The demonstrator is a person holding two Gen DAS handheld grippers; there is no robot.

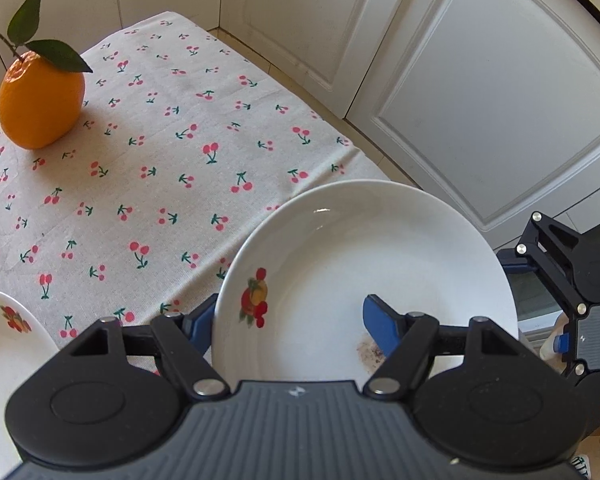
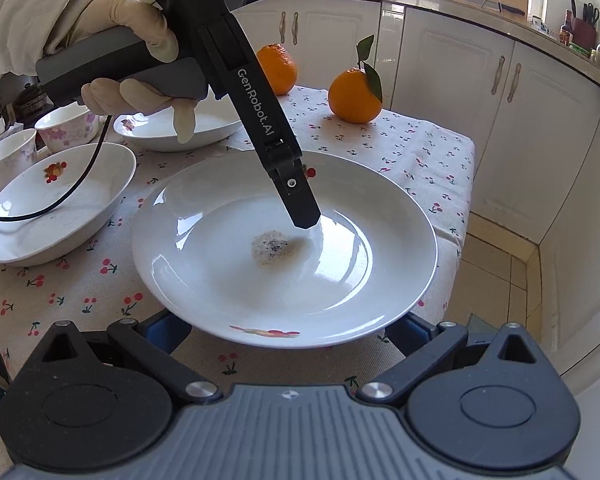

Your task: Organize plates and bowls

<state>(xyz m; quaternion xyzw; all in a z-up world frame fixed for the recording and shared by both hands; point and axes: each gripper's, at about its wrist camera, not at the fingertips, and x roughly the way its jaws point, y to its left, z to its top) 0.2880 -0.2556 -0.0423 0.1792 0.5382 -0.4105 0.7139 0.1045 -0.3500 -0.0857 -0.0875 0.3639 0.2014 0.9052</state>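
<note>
Left claw point(image 1: 290, 320) clamped across round white ceramic plate's point(image 1: 364, 264) rim for carrying; right claw point(image 2: 288, 332) gaping under it, supporting.

My left wrist camera sits just behind the left claw point(image 1: 288, 320), looking steeply down, very near the white plate point(image 1: 364, 264), with the tabletop point(image 1: 148, 168) and cabinet doors point(image 1: 480, 100) beyond. My right wrist camera looks forward and down at a shallower slant from the tabletop's near edge toward the kitchen cabinets. Both views share the plate, the cherry-print cloth point(image 2: 400, 148) and the leafy orange point(image 1: 40, 100).
</note>
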